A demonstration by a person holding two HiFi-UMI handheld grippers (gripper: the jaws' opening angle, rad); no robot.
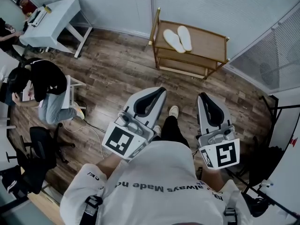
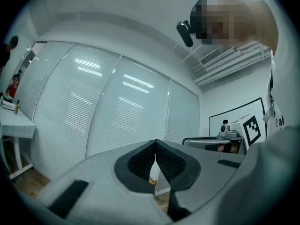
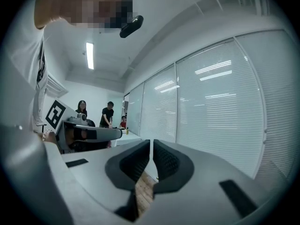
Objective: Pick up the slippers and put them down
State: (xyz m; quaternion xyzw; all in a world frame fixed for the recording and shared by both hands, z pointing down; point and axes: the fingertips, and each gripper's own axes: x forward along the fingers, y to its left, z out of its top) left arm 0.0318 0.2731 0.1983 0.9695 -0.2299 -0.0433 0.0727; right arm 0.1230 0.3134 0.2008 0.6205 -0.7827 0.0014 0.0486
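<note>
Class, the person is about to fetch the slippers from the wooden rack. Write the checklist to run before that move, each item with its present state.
1. Both slippers located: ok, side by side on top of the wooden rack.
2. Nothing held: ok, the left gripper and the right gripper are empty.
3. Jaws apart for a grasp: not ok, both pairs shut.
4. Slippers within reach: not ok, the rack stands well ahead.
5. Rack area free of the bystander: ok, off to the left.
</note>
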